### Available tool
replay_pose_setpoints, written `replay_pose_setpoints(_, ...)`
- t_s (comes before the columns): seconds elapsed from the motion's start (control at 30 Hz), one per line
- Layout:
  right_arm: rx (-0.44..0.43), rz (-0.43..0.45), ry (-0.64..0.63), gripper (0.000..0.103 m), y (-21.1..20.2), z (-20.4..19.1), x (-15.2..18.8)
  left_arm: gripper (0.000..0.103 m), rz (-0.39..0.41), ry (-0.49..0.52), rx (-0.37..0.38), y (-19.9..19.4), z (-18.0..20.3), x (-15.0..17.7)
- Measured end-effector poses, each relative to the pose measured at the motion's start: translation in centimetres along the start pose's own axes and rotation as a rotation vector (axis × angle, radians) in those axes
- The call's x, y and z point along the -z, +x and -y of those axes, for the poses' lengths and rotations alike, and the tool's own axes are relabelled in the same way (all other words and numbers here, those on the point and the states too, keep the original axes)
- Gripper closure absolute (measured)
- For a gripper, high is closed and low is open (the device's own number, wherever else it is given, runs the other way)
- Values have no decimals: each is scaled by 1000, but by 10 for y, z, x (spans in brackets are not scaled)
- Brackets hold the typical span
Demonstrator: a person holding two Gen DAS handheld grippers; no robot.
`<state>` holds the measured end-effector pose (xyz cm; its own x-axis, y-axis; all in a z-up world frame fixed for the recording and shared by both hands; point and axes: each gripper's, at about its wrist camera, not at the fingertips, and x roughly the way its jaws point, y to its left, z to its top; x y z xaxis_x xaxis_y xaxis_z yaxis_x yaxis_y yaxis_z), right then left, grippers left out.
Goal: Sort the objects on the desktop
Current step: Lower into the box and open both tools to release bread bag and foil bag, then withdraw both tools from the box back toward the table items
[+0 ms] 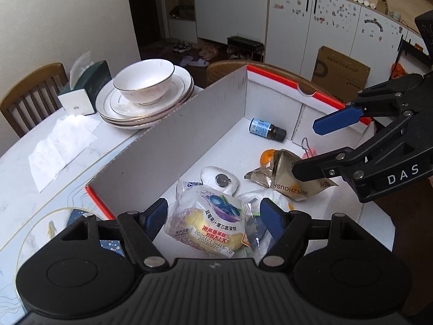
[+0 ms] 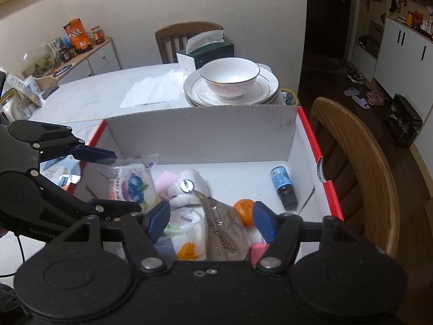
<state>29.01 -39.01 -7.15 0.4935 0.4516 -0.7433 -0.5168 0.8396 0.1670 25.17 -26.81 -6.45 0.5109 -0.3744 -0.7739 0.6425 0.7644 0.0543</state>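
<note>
Right under your left gripper (image 1: 213,218), fingers spread wide, sits the blueberry cake packet (image 1: 208,223) on the floor of the cardboard box (image 1: 189,124), touching neither pad. Your right gripper (image 2: 211,220) hovers with its fingers parted too, over the brown snack pouch (image 2: 224,233), with the orange (image 2: 243,211) just beside it. The small dark bottle (image 2: 284,188) lies apart near the box's far corner, and the bowl (image 2: 230,77) sits on stacked plates (image 2: 268,89) beyond the wall.
</note>
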Motion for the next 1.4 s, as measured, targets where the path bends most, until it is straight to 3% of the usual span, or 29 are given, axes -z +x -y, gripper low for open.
replay_pose_setpoints(0.43,6,63,18,27,-20,-7,1,17,111,-45,31,-38,-3,8)
replay_pose_setpoints(0.6,17,82,32,27,-28,-19,1,1,165,-39,44,-57,-11,15)
replay_pose_setpoints(1.03,50,101,59,26,-29,-93,-4,1,231,-63,67,-107,-70,62)
replay_pose_setpoints(1.4,53,101,65,26,-18,-169,-11,1,215,-57,68,-127,-127,112)
